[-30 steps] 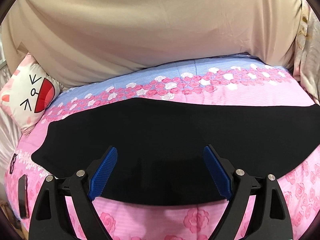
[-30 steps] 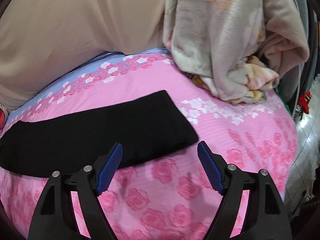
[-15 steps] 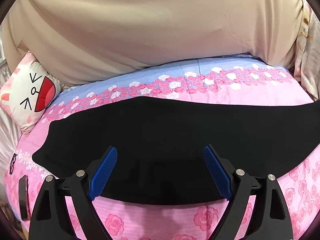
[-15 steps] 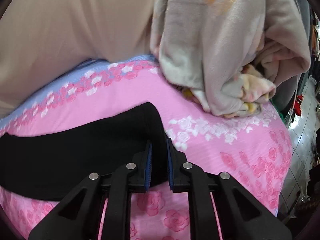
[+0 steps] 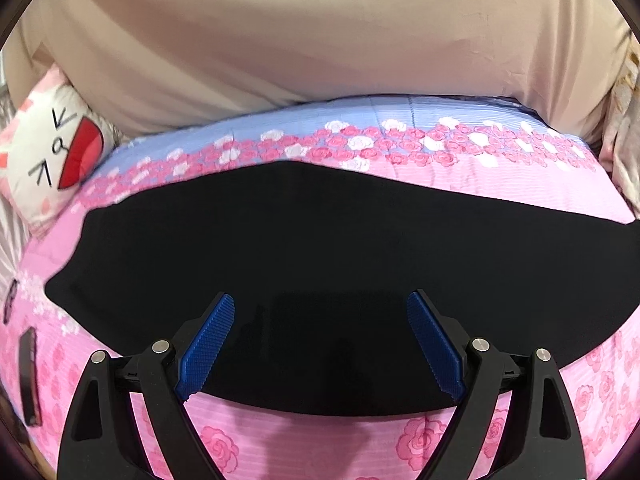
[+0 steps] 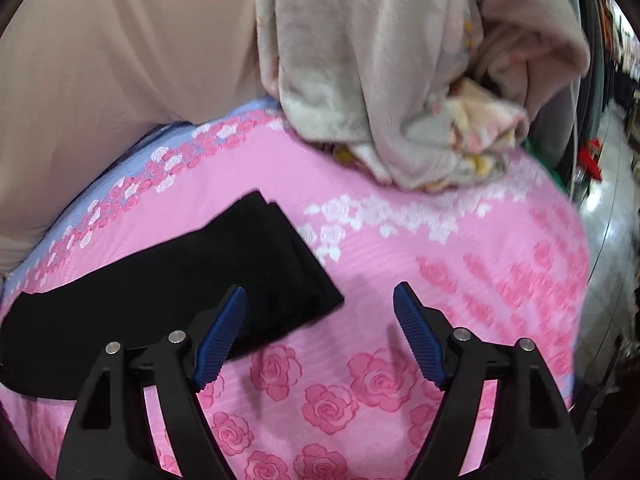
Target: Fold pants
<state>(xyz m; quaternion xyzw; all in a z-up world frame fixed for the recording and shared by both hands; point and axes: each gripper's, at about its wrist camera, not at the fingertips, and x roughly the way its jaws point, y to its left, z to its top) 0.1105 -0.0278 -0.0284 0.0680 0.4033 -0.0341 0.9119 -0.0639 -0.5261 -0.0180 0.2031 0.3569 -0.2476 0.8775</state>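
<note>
Black pants (image 5: 320,256) lie flat in a long strip across a pink rose-print bedspread (image 5: 500,196). My left gripper (image 5: 320,344) is open and empty, low over the pants' near edge around the middle. In the right wrist view the pants' leg end (image 6: 256,272) lies at the left, with two layers showing at its far corner. My right gripper (image 6: 320,332) is open and empty, just off the leg end's near corner; its left finger (image 6: 220,336) overlaps the cloth.
A beige cloth (image 5: 320,40) covers the back. A cartoon-face pillow (image 5: 44,152) sits at the far left. A crumpled floral blanket (image 6: 400,80) is piled at the right end of the bed (image 6: 520,280). Dark flat objects (image 5: 30,376) lie at the bed's left edge.
My right gripper closed at the pants' leg end half a second ago and has now opened and shifted right. The leg end now shows offset layers. The left gripper moved slightly nearer.
</note>
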